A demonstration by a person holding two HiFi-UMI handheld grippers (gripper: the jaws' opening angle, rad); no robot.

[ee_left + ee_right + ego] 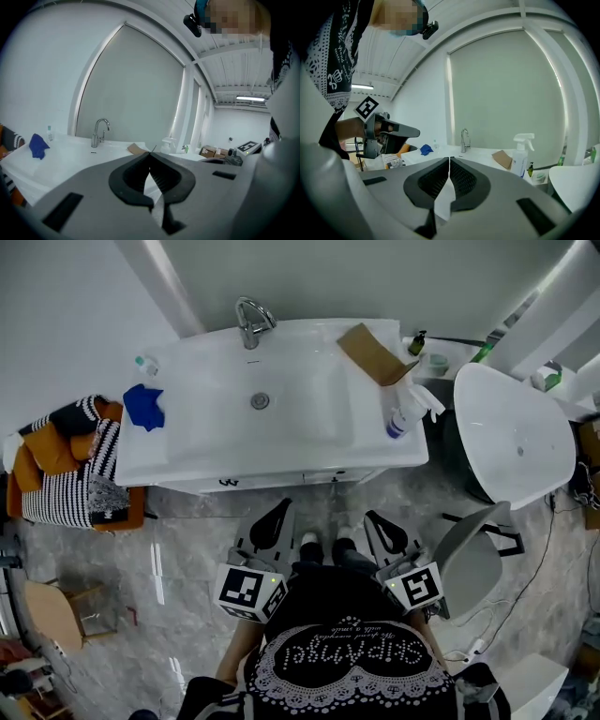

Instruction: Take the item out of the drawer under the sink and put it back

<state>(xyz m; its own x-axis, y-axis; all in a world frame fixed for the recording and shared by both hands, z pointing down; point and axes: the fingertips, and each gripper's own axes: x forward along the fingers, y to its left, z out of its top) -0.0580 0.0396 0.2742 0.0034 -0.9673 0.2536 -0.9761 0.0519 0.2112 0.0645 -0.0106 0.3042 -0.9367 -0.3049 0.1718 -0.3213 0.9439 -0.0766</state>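
Drawer [281, 480] white and shut under sink [206, 432] edge, ahead of left gripper [283, 506] and right gripper [371, 516], open floor [187, 549] between. Both pinched together, empty.

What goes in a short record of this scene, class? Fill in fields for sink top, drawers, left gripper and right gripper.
Sink top: faucet, blue cloth, spray bottle, brown cardboard piece
Drawers: fronts look shut
Left gripper: jaws together, nothing between them
Right gripper: jaws together, nothing between them
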